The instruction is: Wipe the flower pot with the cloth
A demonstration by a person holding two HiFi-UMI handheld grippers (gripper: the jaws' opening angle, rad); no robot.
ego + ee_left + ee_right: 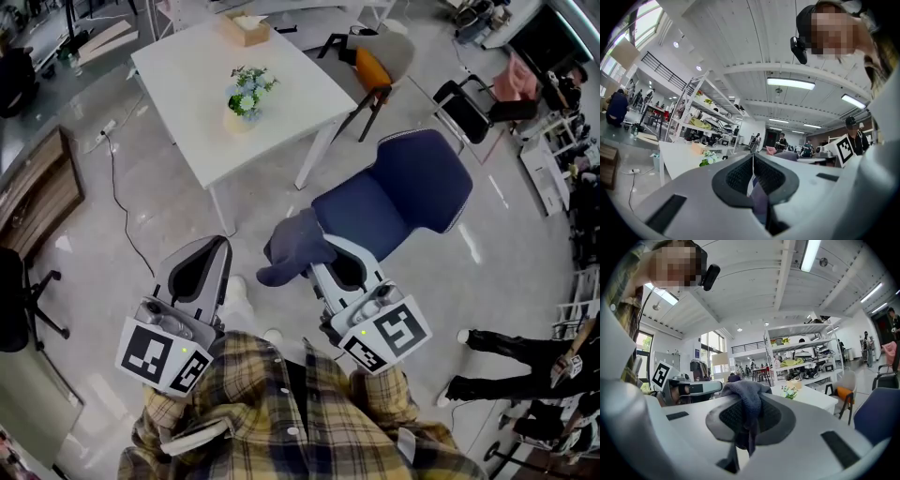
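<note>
Far from the bench (pixel 291 89), right fingers (pixel 343 269) clamp our cloth (pixel 295 246), left fingers (pixel 201 272) closed empty; next we approach the flower pot (pixel 238 118).

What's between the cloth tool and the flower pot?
In the head view, just bare floor and some white table lie between the right tool, gripping the cloth, and the flower pot.

Plenty of bare floor (pixel 202 202) lay open between the left gripper (pixel 214 248) and the near corner of the white table (pixel 281 84), so that side was a straight shot. The blue chair (pixel 412 192) sat just ahead-right of the right gripper (pixel 317 264) and its cloth (pixel 292 246), crowding that side, and a cable (pixel 117 187) trailed across the floor off left.
</note>
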